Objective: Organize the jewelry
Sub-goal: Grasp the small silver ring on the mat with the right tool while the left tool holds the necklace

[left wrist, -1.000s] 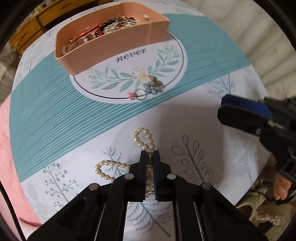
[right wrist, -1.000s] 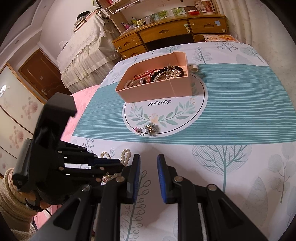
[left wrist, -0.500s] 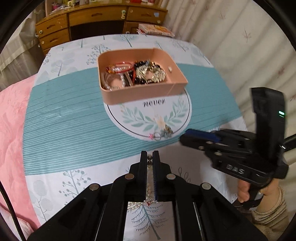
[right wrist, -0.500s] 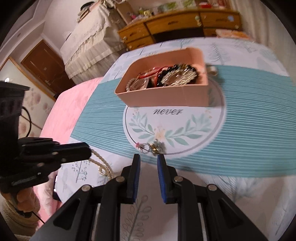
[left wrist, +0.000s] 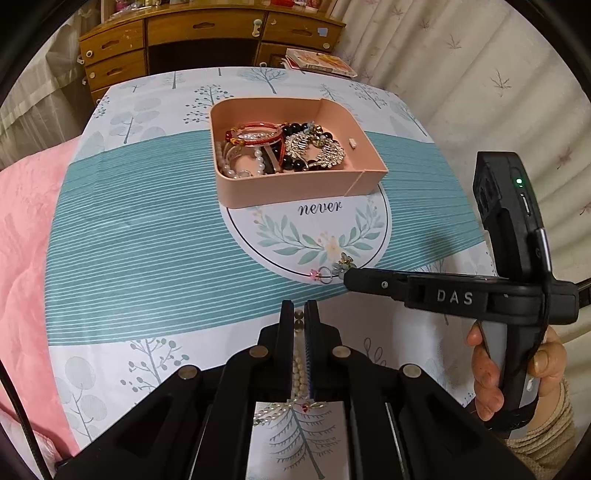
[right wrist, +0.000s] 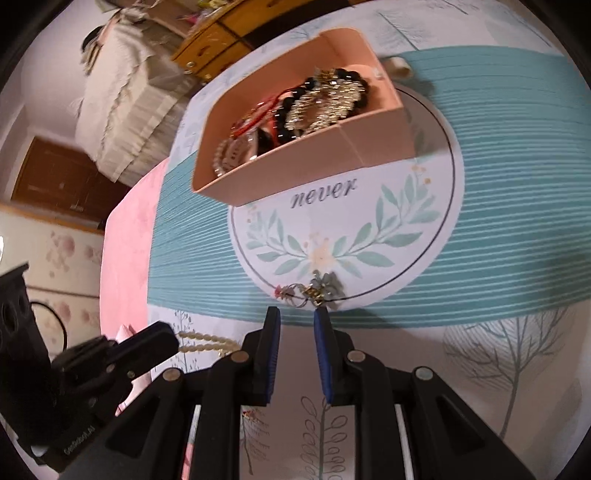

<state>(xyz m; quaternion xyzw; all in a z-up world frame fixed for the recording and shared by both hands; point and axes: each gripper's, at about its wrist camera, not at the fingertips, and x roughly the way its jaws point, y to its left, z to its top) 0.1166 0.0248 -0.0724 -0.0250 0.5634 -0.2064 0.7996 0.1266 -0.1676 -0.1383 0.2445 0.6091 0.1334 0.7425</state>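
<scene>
Two pieces are in play: the left tool (left wrist: 299,317), clamped on a cream pearl strand (left wrist: 297,363) at lower centre, needs carrying to the pink jewelry tray (left wrist: 295,186); the right tool (right wrist: 296,318), parted and empty, nears a small flower charm ring (right wrist: 314,290) mid-frame.

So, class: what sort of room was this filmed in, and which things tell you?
Most likely a bedroom at home: a wooden dresser with drawers stands behind the table, a pink quilt lies beside it, and curtains hang nearby.

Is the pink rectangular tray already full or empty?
Partly full: the pink rectangular tray holds red bangles, black beads and pearls; its right side shows bare floor.
</scene>
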